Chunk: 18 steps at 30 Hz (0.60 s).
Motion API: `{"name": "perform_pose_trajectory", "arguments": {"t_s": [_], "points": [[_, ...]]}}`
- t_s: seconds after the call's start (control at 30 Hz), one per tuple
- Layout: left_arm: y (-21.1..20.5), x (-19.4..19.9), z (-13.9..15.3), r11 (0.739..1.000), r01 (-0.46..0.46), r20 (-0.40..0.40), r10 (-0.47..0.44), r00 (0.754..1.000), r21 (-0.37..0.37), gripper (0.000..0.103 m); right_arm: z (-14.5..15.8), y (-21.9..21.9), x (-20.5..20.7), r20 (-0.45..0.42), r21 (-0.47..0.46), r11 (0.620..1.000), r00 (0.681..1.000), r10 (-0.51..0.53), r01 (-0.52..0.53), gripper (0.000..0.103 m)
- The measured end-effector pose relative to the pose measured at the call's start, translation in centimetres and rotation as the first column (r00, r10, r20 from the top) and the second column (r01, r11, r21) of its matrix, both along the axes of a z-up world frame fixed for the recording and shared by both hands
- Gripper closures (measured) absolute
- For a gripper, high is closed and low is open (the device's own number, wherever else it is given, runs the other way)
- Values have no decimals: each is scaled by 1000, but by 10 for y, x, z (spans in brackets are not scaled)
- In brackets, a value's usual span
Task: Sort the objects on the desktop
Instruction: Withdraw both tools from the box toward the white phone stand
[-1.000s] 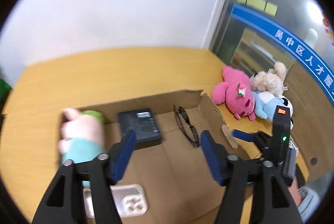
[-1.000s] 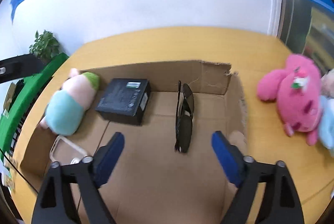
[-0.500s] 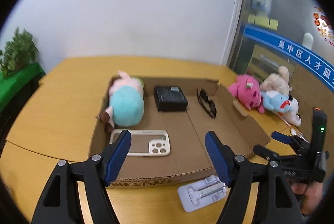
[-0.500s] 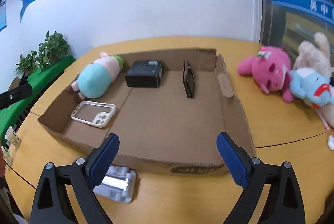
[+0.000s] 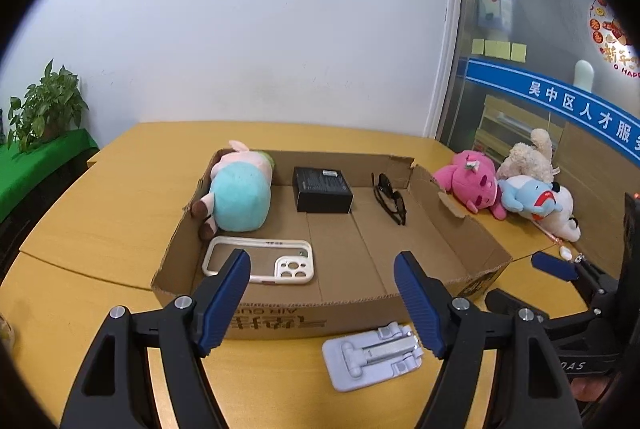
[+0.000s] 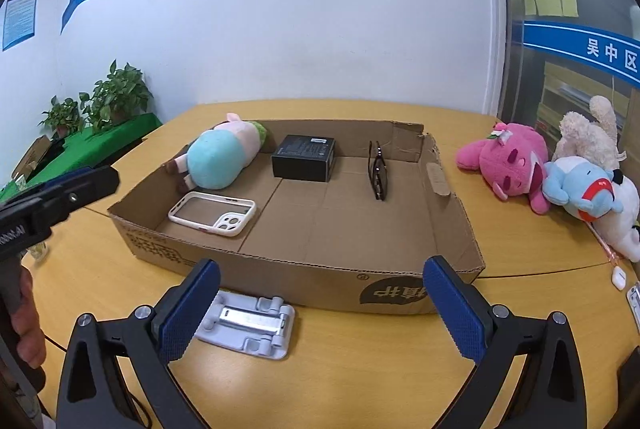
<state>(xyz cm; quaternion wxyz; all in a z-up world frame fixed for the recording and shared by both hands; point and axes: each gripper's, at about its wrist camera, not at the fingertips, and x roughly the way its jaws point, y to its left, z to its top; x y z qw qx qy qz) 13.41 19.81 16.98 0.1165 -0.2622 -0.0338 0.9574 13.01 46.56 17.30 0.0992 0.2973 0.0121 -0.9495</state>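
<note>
A white wall is seen behind a yellow worktop (image 5: 120,197) on which a cardboard tray (image 5: 280,317) lies. Both the left gripper (image 5: 322,293) and the right gripper (image 6: 320,303) are held with jaws wide and nothing between them. Beyond the jaws, inside the tray, a plush (image 5: 240,197), box (image 5: 322,189), glasses (image 5: 390,197) and phone case (image 5: 260,259) are seen. A grey stand (image 5: 372,355) lies just below the left jaws, outside the tray.
</note>
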Motion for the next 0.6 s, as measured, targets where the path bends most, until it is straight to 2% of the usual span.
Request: {"name": "perform_pose_trajectory", "arguments": {"t_s": [0.6], "points": [[4, -1, -8, 1000, 16, 29, -16, 999, -7, 29, -6, -4, 4, 4, -14, 1000, 1000, 20, -20, 0]]}}
